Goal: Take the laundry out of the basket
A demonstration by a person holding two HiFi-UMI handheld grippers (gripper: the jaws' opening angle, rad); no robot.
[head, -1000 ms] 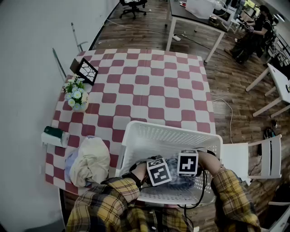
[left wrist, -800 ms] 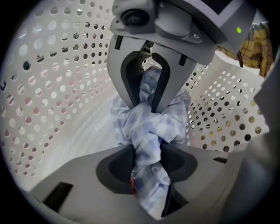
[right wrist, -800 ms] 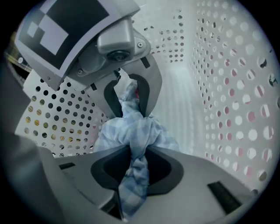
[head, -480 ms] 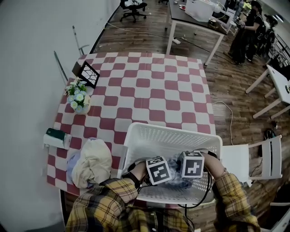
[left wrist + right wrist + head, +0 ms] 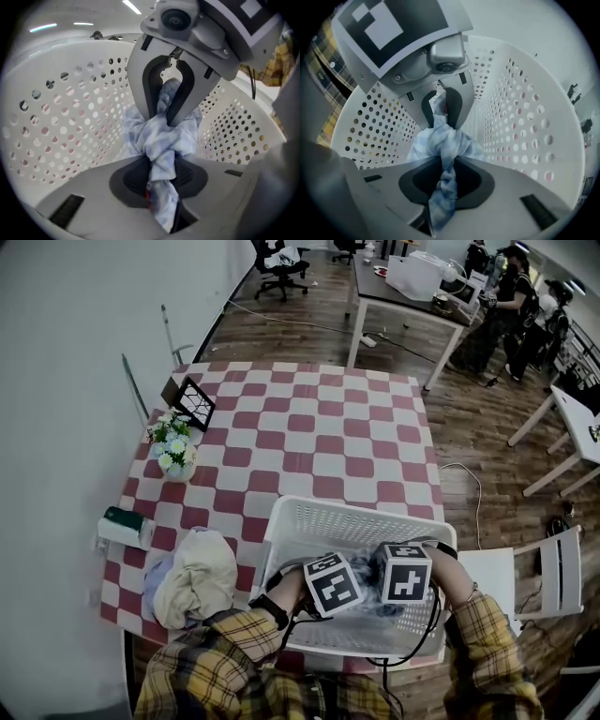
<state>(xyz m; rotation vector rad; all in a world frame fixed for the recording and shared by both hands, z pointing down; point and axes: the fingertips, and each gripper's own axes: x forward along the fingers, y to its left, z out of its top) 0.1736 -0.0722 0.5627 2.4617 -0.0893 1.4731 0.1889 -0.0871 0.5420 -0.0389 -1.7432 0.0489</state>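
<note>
Person in plaid sleeves (image 5: 234,652) is bent over a white perforated basket (image 5: 314,512). It sits at the near edge of the surface (image 5: 319,437), which has a red-and-white checked cover. Both grippers are down inside the basket, marker cubes side by side and close together.

L gripper (image 5: 160,166): jaws narrow, just been closing, pads pinched on a twist of pale blue checked cloth (image 5: 161,140). R gripper (image 5: 443,176): same story, jaws narrow, just been closing, clamped on the same cloth from the opp. side. The two face each other tip to tip, v. near, w/ the cloth bunched into a knot-like wad btw them. Each gripper view shows the other one's jaws biting the wad right ahead.

The cloth hangs inside the basket, below the rim, perforated walls all round it. Can't tell if any of it touches the basket floor.

On the surface just left of the basket is a heap of laundry (image 5: 192,577), cream piece on top, smth bluish under. Further along that left edge are a green-and-white box (image 5: 127,526), a small vase of flowers (image 5: 175,448) and a dark framed thing (image 5: 195,401) leaning near the far corner.

A white chair (image 5: 553,568) stands right of the basket on the wood floor. People (image 5: 511,296) stand by desks at the far end of the room.
</note>
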